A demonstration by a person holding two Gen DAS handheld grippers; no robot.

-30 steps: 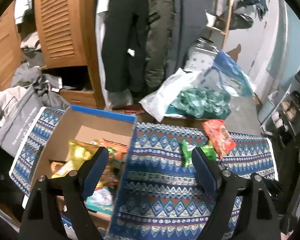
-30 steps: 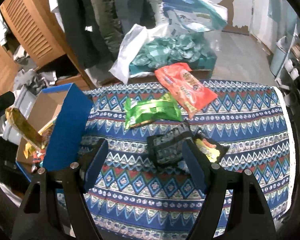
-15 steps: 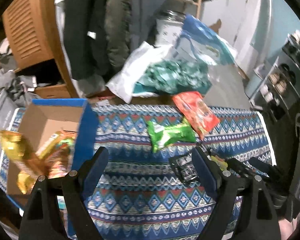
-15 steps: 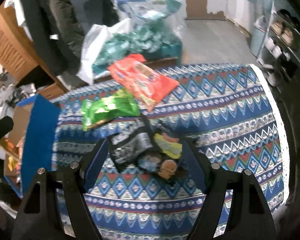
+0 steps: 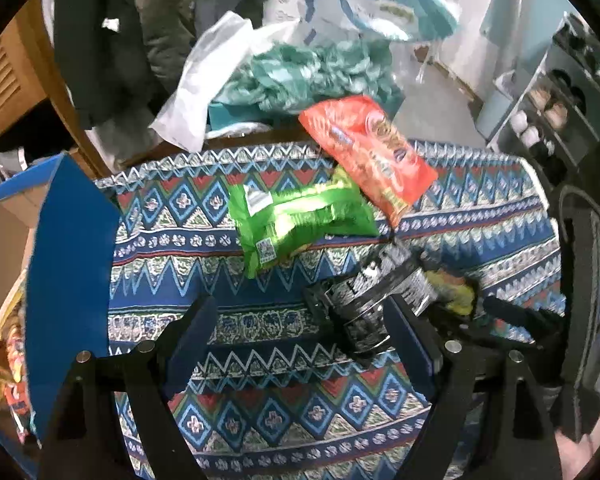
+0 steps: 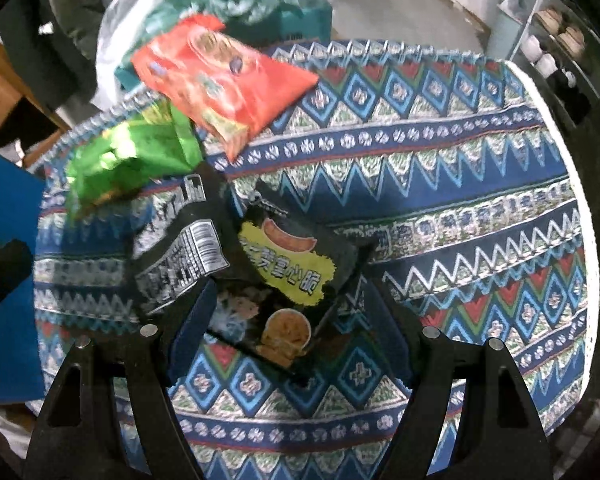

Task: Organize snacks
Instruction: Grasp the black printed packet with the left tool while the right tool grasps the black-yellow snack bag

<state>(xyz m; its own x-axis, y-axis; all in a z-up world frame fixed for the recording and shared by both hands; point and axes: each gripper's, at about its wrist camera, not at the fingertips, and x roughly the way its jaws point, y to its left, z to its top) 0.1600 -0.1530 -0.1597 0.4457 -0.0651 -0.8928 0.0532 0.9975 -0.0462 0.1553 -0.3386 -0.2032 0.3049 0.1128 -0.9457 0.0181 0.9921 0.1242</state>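
Note:
Several snack bags lie on a patterned tablecloth [image 5: 260,332]. A green bag [image 5: 296,216] and a red bag [image 5: 368,152] sit toward the far edge. Nearer are two black bags: one showing its printed back [image 6: 180,256], one with a yellow label [image 6: 288,272]. My right gripper [image 6: 288,312] hangs open directly over the yellow-label bag, which shows between its fingers, untouched as far as I can tell. My left gripper [image 5: 300,336] is open above bare cloth, its right finger [image 5: 404,332] next to the back-printed black bag [image 5: 372,296]. The right gripper's body appears at the right of the left wrist view.
A cardboard box with blue flaps [image 5: 68,264] stands at the table's left and holds several snacks [image 5: 8,364]. Behind the table lie plastic bags of teal packets [image 5: 300,72], hanging coats and a wooden cabinet. Shelves [image 5: 560,96] stand at the right.
Both grippers have come down toward the table and tilted further downward. The left one swung right, from over the box to the cloth. The black bags now fill the right view.

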